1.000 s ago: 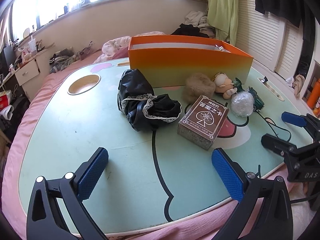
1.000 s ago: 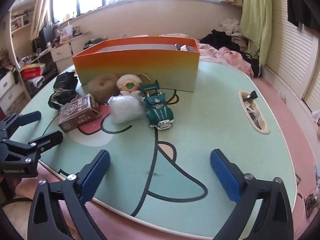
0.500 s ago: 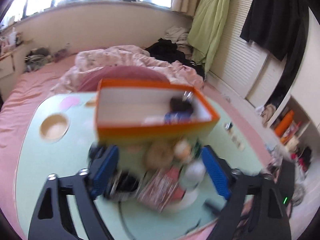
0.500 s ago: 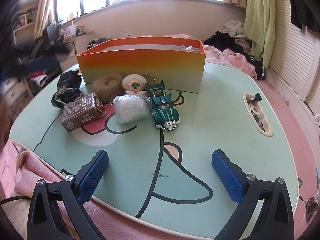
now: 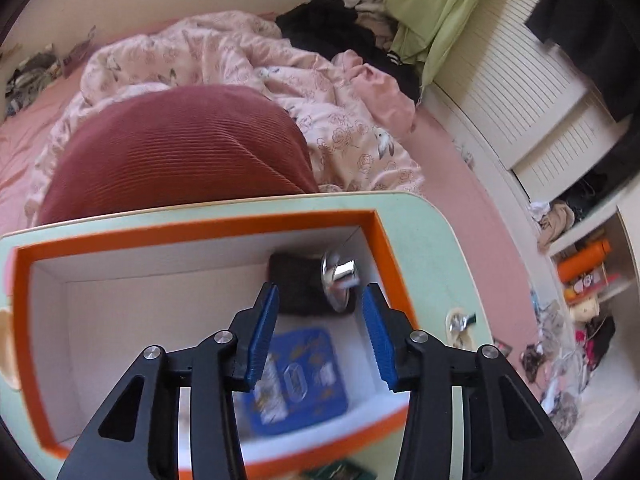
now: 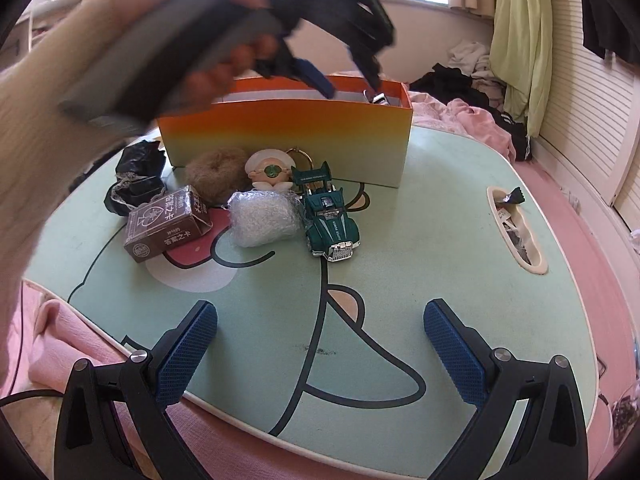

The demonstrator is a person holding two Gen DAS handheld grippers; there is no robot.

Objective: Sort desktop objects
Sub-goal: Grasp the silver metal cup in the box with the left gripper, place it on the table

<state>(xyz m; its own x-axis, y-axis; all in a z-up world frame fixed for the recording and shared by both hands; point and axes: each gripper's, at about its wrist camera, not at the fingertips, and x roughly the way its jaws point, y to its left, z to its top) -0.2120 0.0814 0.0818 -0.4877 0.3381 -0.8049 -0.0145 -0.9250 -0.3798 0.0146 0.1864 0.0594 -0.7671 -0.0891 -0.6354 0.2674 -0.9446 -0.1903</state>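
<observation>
My left gripper (image 5: 320,336) hangs over the orange box (image 5: 200,226) and looks down into it. Its jaws are closing, with nothing between them. Below lie a blue packet (image 5: 304,380), a black cloth (image 5: 300,284) and a shiny metal piece (image 5: 338,276). In the right wrist view a hand holds the left gripper (image 6: 346,80) above the orange box (image 6: 288,140). In front of the box lie a brown card box (image 6: 168,226), black lace cloth (image 6: 136,184), a fuzzy brown ring (image 6: 216,174), a small doll (image 6: 270,172), a plastic wad (image 6: 264,220) and a green toy car (image 6: 330,216). My right gripper (image 6: 320,344) stands open over the table's near edge.
The green cartoon table (image 6: 420,240) has a slot (image 6: 516,228) with small bits at its right. It stands on a pink bed; a maroon cushion (image 5: 180,152) and a floral blanket (image 5: 320,92) lie behind the box. White louvred doors (image 5: 520,92) are at the right.
My left gripper rose from the table's near edge and swung forward over the orange box, its jaws narrowing. Its hand now fills the upper left of the right wrist view. The right gripper stayed put.
</observation>
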